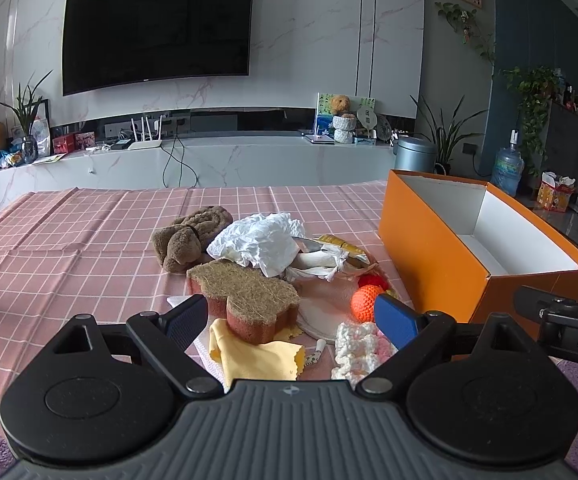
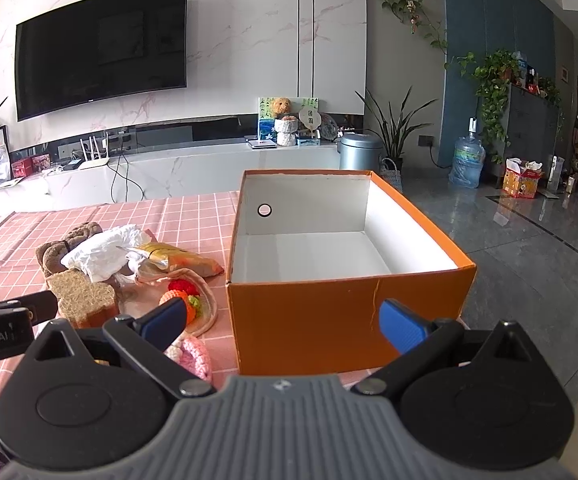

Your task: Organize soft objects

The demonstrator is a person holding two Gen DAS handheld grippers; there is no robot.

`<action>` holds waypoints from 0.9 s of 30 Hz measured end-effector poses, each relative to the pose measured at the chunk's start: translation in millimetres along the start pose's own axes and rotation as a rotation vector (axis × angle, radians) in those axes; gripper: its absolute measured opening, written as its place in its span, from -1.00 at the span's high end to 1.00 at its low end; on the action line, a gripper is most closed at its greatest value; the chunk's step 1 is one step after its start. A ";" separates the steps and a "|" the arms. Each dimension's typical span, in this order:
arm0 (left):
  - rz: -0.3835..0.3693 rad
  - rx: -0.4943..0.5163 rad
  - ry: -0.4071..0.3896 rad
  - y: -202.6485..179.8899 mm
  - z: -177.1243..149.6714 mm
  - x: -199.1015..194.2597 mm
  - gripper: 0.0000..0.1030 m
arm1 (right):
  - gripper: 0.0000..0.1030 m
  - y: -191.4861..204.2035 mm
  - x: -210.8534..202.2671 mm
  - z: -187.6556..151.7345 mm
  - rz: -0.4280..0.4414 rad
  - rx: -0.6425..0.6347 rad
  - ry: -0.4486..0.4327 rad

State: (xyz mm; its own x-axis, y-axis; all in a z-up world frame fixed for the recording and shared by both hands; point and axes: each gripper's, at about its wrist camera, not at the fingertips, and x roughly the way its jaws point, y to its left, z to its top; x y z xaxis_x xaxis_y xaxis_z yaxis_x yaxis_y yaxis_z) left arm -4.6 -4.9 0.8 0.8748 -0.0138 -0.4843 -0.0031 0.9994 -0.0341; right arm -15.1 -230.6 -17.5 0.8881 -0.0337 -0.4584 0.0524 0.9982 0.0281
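While both grippers gape, the orange box (image 2: 341, 320) holds nothing.

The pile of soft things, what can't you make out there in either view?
- Brown plush toy: far side hidden by white crumpled plastic, both views.
- Pink-white knit piece: left tool covers its near edge; right tool covers it in the right view.
- Orange box floor: near wall hides it, left view.

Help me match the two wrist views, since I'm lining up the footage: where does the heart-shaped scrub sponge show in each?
Left wrist: the sponge sits low and centre, just ahead of the open left tool, beside the yellow cloth.
Right wrist: the sponge lies at the left edge, partly behind the other tool's arm.
Shared landmark: the orange box, to the sponge's right in both.
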 end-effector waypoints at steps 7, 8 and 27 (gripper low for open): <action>-0.003 -0.003 0.008 0.4 -0.2 0.8 -1.00 | -0.95 1.4 0.1 -0.6 0.005 -0.008 0.004; -0.003 -0.003 0.010 0.5 -0.4 0.8 -1.00 | -0.95 2.0 0.5 -0.3 0.005 -0.008 0.005; -0.007 -0.009 0.021 0.0 -0.6 1.8 -1.00 | -0.95 3.4 1.4 -0.3 0.009 -0.011 0.007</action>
State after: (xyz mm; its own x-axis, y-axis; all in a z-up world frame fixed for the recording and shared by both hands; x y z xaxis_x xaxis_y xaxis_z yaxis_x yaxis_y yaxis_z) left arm -3.3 -5.0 -0.6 0.8646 -0.0214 -0.5020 -0.0018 0.9990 -0.0456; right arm -13.8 -227.3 -18.3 0.8851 -0.0246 -0.4647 0.0395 0.9990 0.0224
